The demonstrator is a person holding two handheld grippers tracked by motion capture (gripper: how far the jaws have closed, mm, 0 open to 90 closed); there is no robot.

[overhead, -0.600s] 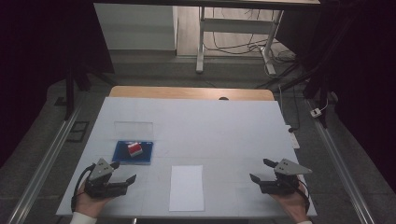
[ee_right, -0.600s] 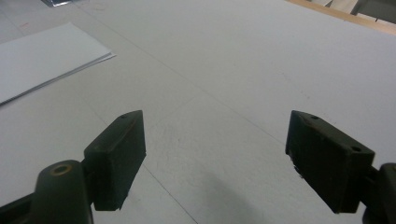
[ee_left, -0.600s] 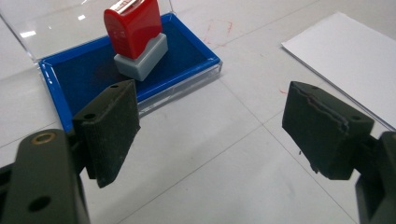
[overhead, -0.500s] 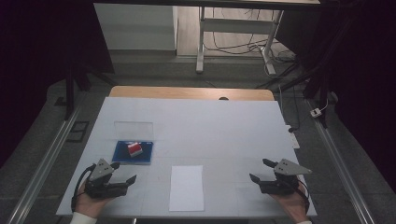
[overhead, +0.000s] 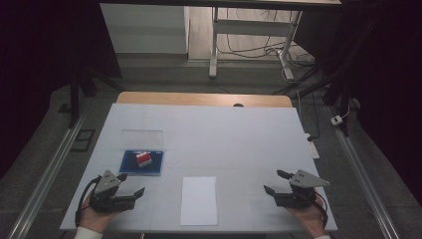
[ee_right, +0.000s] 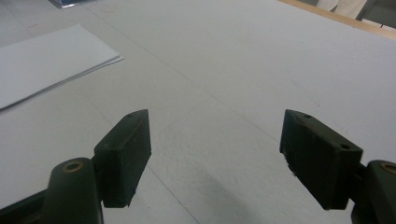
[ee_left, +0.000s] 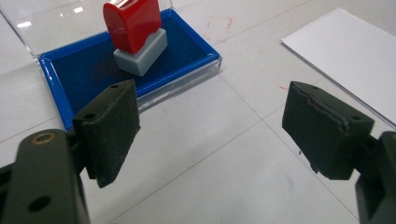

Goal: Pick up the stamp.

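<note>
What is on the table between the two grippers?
A white sheet of paper lies between the left gripper and right gripper, seen in the high view.

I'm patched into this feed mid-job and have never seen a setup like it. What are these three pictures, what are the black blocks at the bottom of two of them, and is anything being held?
There is no robot here: a person sits at a white table with a hand-held gripper in each hand. The high view looks down from above; the left gripper is at lower left, the right gripper at lower right. The other two pictures come from cameras riding on each gripper, and the black blocks are that gripper's own two jaws, standing wide apart.

On the table: a blue ink pad with its clear lid open, a red stamp standing on it, and a sheet of paper between the hands. The left gripper faces the stamp; the right gripper faces bare table with the paper off to its side.

Nothing is held; both grippers are open and empty.
</note>
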